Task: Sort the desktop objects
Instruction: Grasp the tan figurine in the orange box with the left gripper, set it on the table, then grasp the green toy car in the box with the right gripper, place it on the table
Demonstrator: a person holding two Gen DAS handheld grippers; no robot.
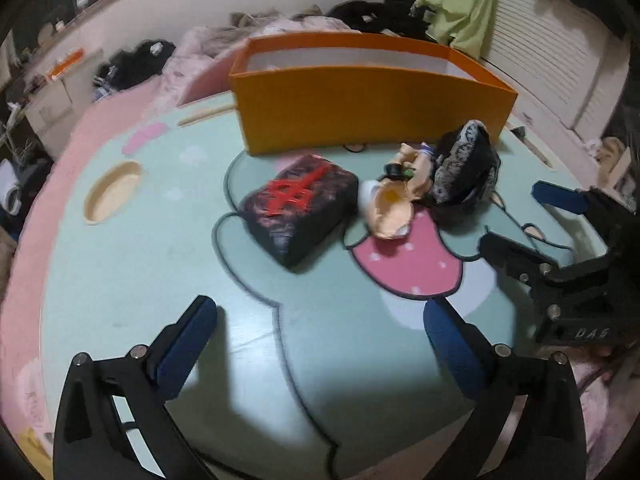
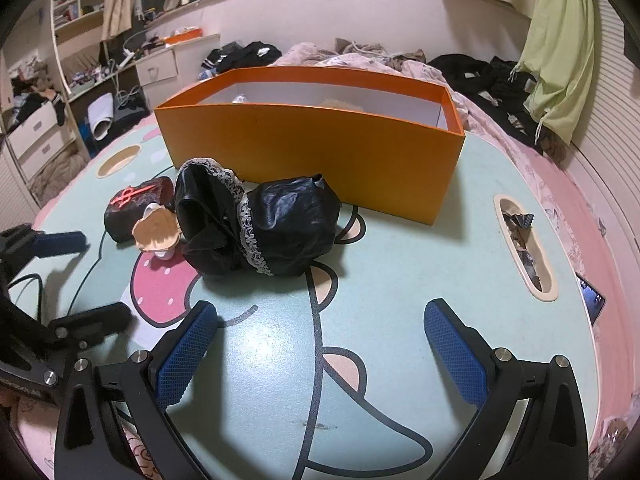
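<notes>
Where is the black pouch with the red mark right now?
In the left wrist view the pouch lies mid-table, before the orange box, left of the doll.

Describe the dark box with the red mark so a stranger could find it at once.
Start at the big orange box on the mint table. In front of it lies the small dark box, left of the doll parts. Only it carries a red emblem on top.

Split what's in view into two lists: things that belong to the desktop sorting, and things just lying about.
Belongs to the job:
- orange box, open-topped, on the table
- black lace-trimmed bundle
- dark pouch with red print
- doll figure
- left gripper and right gripper, both open and empty

Just lying about:
- green cloth hanging
- black clothes on the bed
- scraps in the table slot
</notes>
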